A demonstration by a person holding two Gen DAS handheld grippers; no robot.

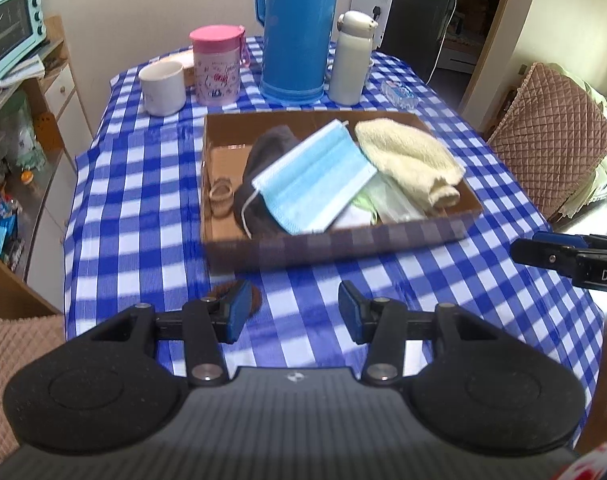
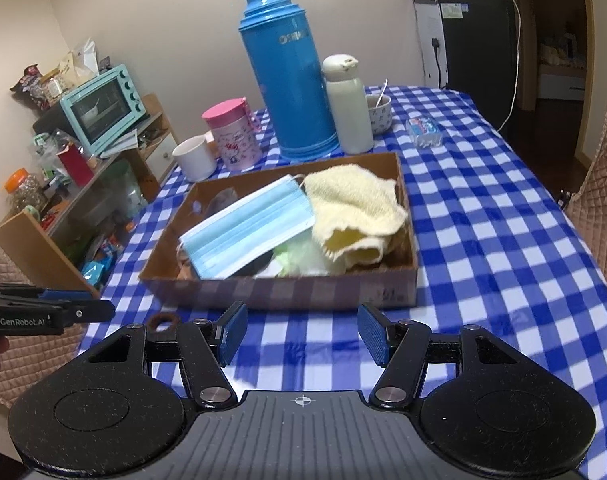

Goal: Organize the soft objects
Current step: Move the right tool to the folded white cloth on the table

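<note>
Both tools stood spread and empty: my left gripper (image 1: 291, 312) and right gripper (image 2: 303, 334) hung near the shallow brown cardboard tray (image 2: 407, 200). Inside lay the pale-blue pleated face mask (image 2: 249, 228) overlapping the cream terry towel (image 2: 355, 208), apparently gathered there for sorting.

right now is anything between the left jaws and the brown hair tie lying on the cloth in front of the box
Nothing visible. The brown fuzzy hair tie lies on the blue-and-white checked tablecloth just beyond the left gripper, partly hidden behind its left pad. The cardboard box sits farther back, and the gripper holds nothing.
</note>
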